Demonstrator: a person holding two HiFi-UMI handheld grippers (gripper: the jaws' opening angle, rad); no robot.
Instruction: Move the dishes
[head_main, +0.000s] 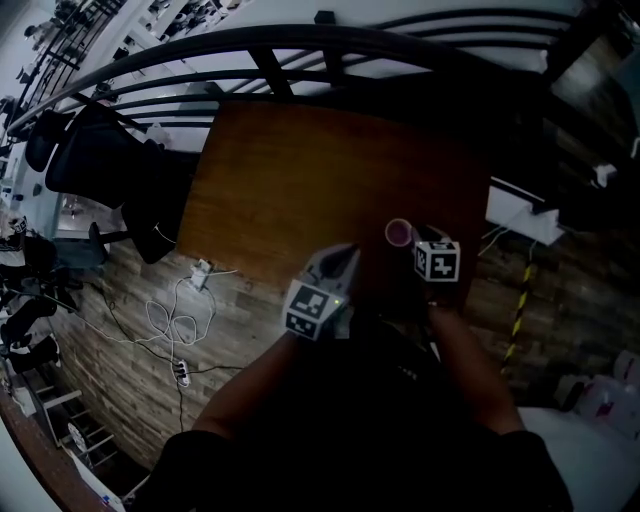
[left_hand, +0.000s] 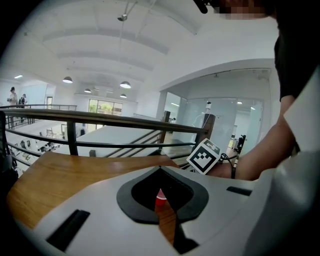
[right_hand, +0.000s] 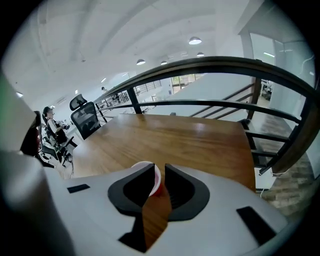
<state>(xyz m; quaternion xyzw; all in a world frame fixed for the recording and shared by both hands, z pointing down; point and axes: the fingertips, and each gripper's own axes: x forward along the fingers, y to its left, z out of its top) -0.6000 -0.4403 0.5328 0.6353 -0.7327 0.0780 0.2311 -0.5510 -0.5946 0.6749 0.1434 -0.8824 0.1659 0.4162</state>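
A small red cup (head_main: 399, 233) with a white rim stands near the front right of the wooden table (head_main: 300, 170). My right gripper (head_main: 412, 240) is at the cup. In the right gripper view its jaws stand a narrow gap apart with the wall of the cup (right_hand: 156, 186) pinched between them, so the right gripper (right_hand: 158, 171) is shut on it. My left gripper (head_main: 350, 252) hovers just left of the cup, jaw tips touching and holding nothing. In the left gripper view the cup (left_hand: 160, 198) shows through the slit below the left gripper's (left_hand: 160, 172) tips.
A dark metal railing (head_main: 300, 45) runs along the table's far side. A black office chair (head_main: 90, 160) stands to the left, and cables with a power strip (head_main: 175, 320) lie on the wood floor. A person's arm (left_hand: 260, 155) shows at right.
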